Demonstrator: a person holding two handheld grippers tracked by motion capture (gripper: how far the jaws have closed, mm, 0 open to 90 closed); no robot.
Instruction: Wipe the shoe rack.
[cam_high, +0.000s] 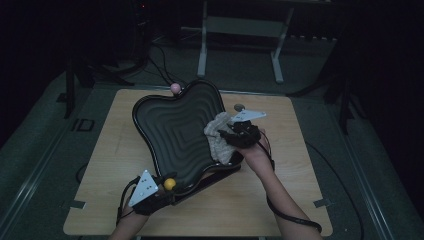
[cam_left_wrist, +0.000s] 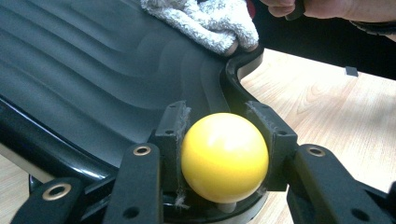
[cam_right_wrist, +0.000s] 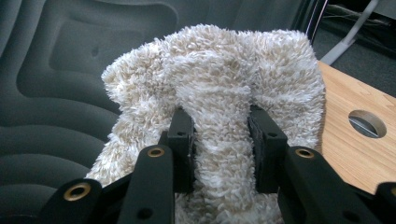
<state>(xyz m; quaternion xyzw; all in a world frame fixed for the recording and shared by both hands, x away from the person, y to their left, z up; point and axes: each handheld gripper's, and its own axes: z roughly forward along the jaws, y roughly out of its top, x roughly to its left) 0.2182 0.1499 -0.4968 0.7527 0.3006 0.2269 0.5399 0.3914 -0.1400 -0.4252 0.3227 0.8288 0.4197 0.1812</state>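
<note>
Your right tool is clenched on a fold of the fluffy cloth, which lies against the right side of the black ridged tray. The cloth is soft and light, so it will bunch and drag rather than slide cleanly; a pinch on a thick fold like this looks the safest hold. Your left tool grips the yellow ball knob at the tray's near corner. The knob is smooth and round, so it may slip if you twist hard. The tray looks stiff, glossy and tilted up off the bench. A pink knob sits at the far corner, and a round hole in the bench lies just beyond the cloth.
</note>
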